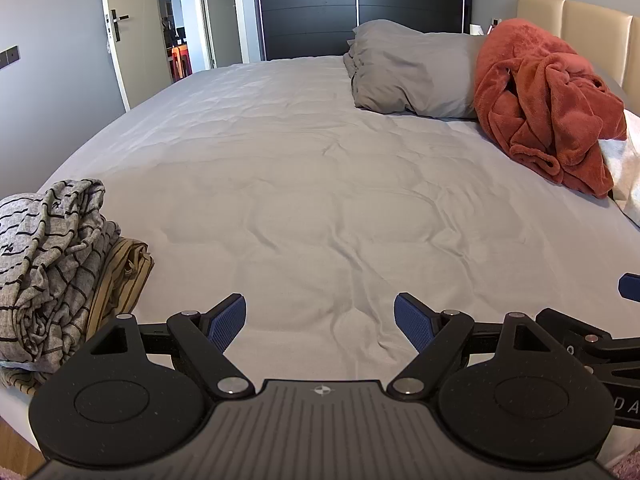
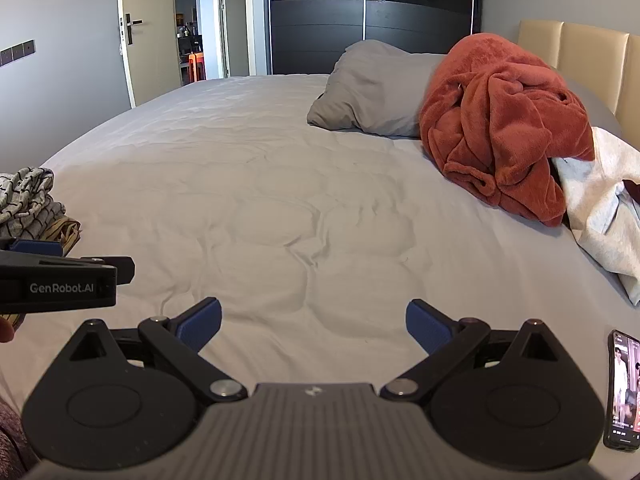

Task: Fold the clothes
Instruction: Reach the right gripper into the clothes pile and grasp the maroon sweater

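Left gripper (image 1: 320, 322): nearest item in the left view. Jaws spread wide, blue pads apart, nothing between them; bare sheet beneath. Angled down toward the bed.

Right gripper (image 2: 313, 326): nearest item in the right view. Jaws likewise wide apart and empty, over bare sheet. The two tools sit side by side, each showing at the edge of the other's view.

Phone (image 2: 624, 390): lying on the sheet just right of the right gripper, screen lit.

Stack (image 1: 52, 264): at the near left edge of the bed. Grey striped garment on top, loosely folded with uneven edges; a mustard striped piece under it. Judged as finished work, though the top layer is untidy.

Bed (image 1: 304, 184): grey sheet, lightly creased, middle free of laundry. Serves as the folding surface.

White garment (image 2: 600, 216): right side, mid distance. Crumpled, partly tucked under the red item; unfolded.

Red fleece (image 2: 508, 128): right side, beyond the white piece, heaped against the pillow (image 2: 376, 88). Thick, plush, bunched in deep rolls; no fold lines. Likely bulky to handle.

Progress, as judged: two items stacked, at least two outstanding. No item in hand; the task appears to stand between garments, with the heap on the right next to draw from.

Far end: headboard, dark wardrobe, open door.
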{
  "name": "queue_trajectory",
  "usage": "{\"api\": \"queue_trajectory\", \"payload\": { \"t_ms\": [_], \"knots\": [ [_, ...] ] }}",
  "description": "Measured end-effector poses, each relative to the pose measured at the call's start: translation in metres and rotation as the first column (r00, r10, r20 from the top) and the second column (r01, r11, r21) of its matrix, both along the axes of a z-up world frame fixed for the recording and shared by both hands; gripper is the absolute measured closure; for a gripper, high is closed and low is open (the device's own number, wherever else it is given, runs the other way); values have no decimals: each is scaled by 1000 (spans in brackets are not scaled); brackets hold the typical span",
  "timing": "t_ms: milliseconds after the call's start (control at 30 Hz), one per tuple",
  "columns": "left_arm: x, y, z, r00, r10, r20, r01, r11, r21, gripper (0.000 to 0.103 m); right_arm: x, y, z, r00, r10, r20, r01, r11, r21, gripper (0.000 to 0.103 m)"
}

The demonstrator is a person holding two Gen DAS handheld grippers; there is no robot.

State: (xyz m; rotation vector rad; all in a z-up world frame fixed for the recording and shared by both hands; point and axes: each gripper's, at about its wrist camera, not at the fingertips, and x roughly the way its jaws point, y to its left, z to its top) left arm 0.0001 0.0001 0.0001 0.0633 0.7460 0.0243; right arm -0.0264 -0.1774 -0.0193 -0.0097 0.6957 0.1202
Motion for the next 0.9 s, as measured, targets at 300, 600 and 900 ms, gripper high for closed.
{"api": "queue_trajectory", "payload": {
  "t_ms": [300, 600, 900],
  "knots": [
    [-1, 0, 0, 1000, 6, -5, -6, 1000, -7, 21, -1, -2, 1, 1000, 2, 1, -2, 1000, -3, 3],
    [1, 8, 4, 999, 34, 9, -34, 999, -20, 21, 6, -46, 16, 998, -41, 38, 39, 997, 63, 3],
    [11, 21, 13, 994, 108, 36, -107, 994, -38, 21, 12, -143, 27, 970, -227, 89, 231, 972, -37, 3]
  ]
}}
